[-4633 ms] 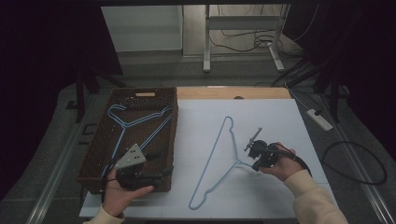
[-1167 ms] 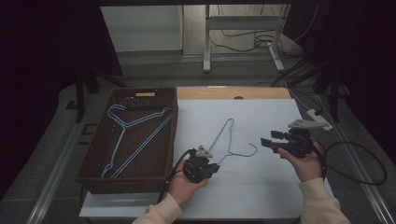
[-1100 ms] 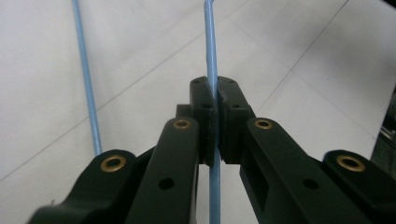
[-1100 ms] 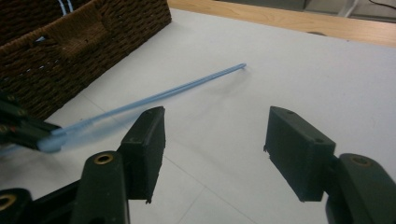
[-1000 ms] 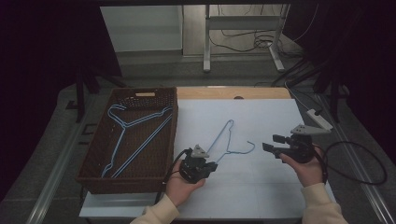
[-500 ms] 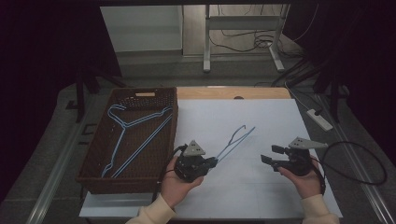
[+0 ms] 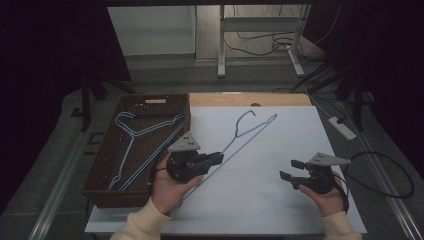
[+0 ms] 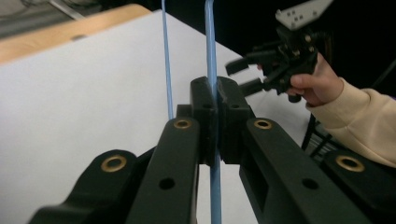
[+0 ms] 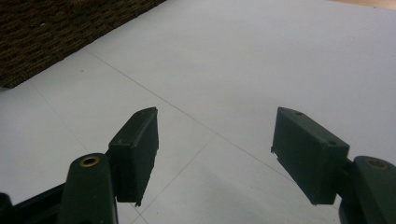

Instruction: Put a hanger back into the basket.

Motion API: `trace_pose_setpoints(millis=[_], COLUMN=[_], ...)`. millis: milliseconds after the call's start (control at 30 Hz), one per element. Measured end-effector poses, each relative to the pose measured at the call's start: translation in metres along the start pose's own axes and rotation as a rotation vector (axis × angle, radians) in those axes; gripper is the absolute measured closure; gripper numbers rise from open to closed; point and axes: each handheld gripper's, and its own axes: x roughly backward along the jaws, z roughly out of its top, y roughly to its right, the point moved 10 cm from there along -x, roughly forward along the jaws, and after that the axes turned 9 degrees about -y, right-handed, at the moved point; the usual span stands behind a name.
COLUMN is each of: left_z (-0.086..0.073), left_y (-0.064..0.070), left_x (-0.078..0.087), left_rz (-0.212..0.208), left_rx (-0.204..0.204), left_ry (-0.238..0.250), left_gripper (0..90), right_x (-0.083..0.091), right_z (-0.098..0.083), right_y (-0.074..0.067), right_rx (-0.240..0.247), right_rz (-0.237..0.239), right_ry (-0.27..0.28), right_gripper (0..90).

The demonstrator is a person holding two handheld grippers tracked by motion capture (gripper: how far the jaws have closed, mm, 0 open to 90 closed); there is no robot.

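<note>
A blue wire hanger hangs tilted above the white table top, its hook toward the far edge. My left gripper is shut on its long bottom wire, beside the basket's right wall. In the left gripper view the pads pinch the blue wire, and a second strand runs to its left. My right gripper stands open at the right over bare table, apart from the hanger, with nothing between its jaws. It also appears farther off in the left gripper view.
A brown woven basket stands at the left of the table with blue hangers lying in it; its corner shows in the right gripper view. A cable trails off the table's right side. A wooden strip borders the far edge.
The left gripper has risen with the hanger, swinging its far end up and to the right. The right gripper has sunk a little toward the table.
</note>
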Motion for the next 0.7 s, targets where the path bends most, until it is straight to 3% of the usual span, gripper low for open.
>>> trace_pose_setpoints(millis=[100, 467, 500, 533, 700], left_z=[0.004, -0.001, -0.001, -0.004, -0.016], left_y=[-0.007, -0.062, -0.062, -0.075, -0.107], left_x=[0.017, 0.084, 0.084, 0.095, 0.119], left_rz=[-0.004, 0.1, 0.1, 0.118, 0.174], left_rx=[-0.005, 0.053, 0.053, 0.077, 0.112], left_ry=[0.02, 0.098, 0.098, 0.108, 0.11], left_gripper=[86.7, 86.7, 86.7, 86.7, 86.7], right_x=[0.001, -0.001, -0.002, -0.003, -0.004], right_z=[-0.001, -0.004, -0.005, -0.005, -0.006], right_y=[0.001, -0.001, -0.001, -0.002, -0.001], right_rx=[-0.003, 0.003, 0.005, 0.01, 0.012], right_rz=[0.001, -0.008, -0.007, -0.008, -0.011], right_ry=[0.003, -0.011, -0.014, -0.018, -0.027], right_gripper=[32.1, 32.2, 32.1, 32.2, 32.2])
